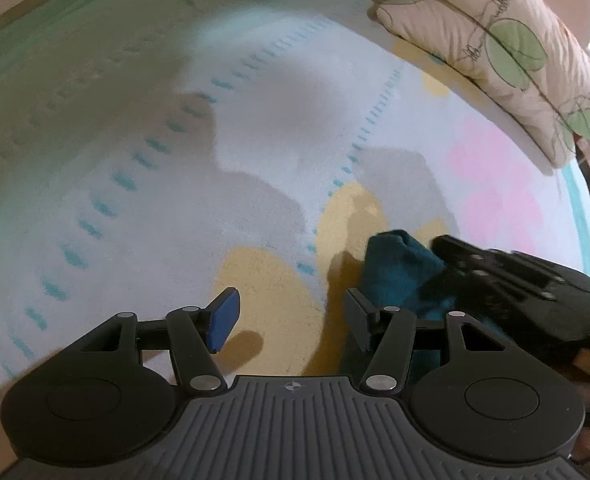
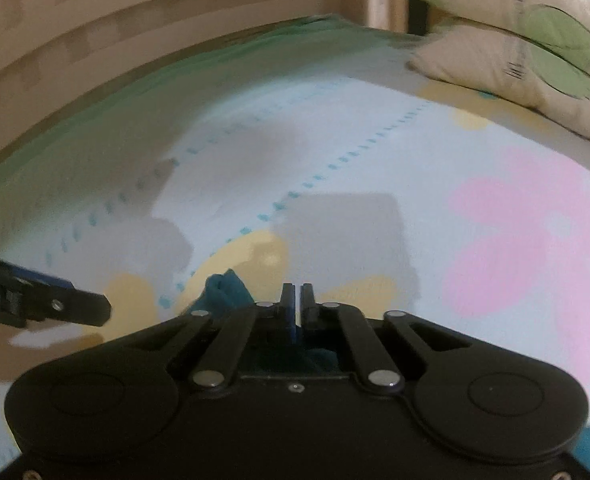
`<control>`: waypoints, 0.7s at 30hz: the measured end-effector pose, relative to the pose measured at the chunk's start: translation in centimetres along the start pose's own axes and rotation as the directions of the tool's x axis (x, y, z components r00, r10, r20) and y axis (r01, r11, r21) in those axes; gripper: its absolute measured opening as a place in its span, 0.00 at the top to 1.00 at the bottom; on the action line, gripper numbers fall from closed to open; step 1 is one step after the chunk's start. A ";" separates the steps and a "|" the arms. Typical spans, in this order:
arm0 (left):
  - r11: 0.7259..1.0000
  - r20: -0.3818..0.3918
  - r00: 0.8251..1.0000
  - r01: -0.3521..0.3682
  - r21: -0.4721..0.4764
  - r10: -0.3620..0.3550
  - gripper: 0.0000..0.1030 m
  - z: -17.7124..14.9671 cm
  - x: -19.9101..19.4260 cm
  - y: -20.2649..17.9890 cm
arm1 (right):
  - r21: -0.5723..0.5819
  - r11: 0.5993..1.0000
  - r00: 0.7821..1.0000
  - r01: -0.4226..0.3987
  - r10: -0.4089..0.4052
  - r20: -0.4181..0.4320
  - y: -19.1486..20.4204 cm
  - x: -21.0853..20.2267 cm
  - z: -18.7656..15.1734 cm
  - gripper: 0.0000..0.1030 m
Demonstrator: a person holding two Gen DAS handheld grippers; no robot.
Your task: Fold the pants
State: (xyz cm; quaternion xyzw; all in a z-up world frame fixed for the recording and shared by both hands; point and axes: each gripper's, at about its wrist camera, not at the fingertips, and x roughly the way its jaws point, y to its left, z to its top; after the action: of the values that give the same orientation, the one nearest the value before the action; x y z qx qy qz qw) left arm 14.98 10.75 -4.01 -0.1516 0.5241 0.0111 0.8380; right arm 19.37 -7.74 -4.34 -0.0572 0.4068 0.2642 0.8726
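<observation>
A: Teal pants (image 1: 399,276) bunched up on the bed (image 1: 255,128), pinched in the right hand-held gripper (image 2: 298,294), fingers clamped together on the cloth!

B: And the left hand-held gripper (image 1: 291,320)?

A: Fingers spread wide, holding nothing, just beside the bundle.

B: The bed itself?

A: Pale blue sheet (image 2: 335,128), yellow and pink blotches, dashed teal lines. Leaf-print pillows (image 1: 507,48) at the far right, wooden slats (image 2: 135,12) behind.

Bed with a patterned sheet — soft indoor light

A pale blue bedsheet (image 1: 263,128) with yellow and pink shapes and teal dashed lines; stacked leaf-print pillows (image 1: 495,40) at its far right — a slatted wooden bed frame (image 2: 155,12) behind.
</observation>
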 end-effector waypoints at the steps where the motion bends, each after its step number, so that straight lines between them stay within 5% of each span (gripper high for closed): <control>1: 1.000 -0.003 1.000 0.005 0.011 -0.005 0.46 0.0 0.1 -0.2 | 0.023 1.000 1.000 0.002 -0.002 0.011 -0.5 -1.0 -0.2 0.85; 7: 0.996 -0.016 1.000 0.012 0.093 -0.011 0.46 -0.6 0.1 -1.7 | 0.122 0.987 0.994 0.107 -0.110 0.018 -3.4 -8.2 -4.8 0.85; 10: 0.992 -0.029 0.999 0.025 0.124 -0.022 0.46 -0.9 0.1 -2.3 | 0.163 0.959 0.973 0.232 -0.227 -0.049 -4.8 -10.2 -8.3 0.82; 14: 0.986 -0.044 0.999 0.013 0.166 -0.005 0.46 -1.3 0.4 -3.1 | 0.243 0.925 0.956 0.291 -0.270 -0.115 -6.6 -11.8 -12.3 0.82; 18: 0.977 -0.064 0.998 0.004 0.215 0.010 0.46 -1.8 0.7 -3.8 | 0.306 0.910 0.960 0.280 -0.263 -0.097 -7.2 -13.1 -13.8 0.81; 21: 0.968 -0.081 0.997 0.000 0.252 0.021 0.46 -2.3 0.9 -4.5 | 0.364 0.903 0.970 0.227 -0.244 -0.001 -7.3 -14.6 -13.9 0.70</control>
State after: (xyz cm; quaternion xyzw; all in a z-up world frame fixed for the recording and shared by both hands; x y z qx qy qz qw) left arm 14.18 5.75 -4.61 -0.0418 0.5562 -0.0573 0.8280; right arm 5.89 -24.42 -3.54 0.0612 0.4191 0.0789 0.9025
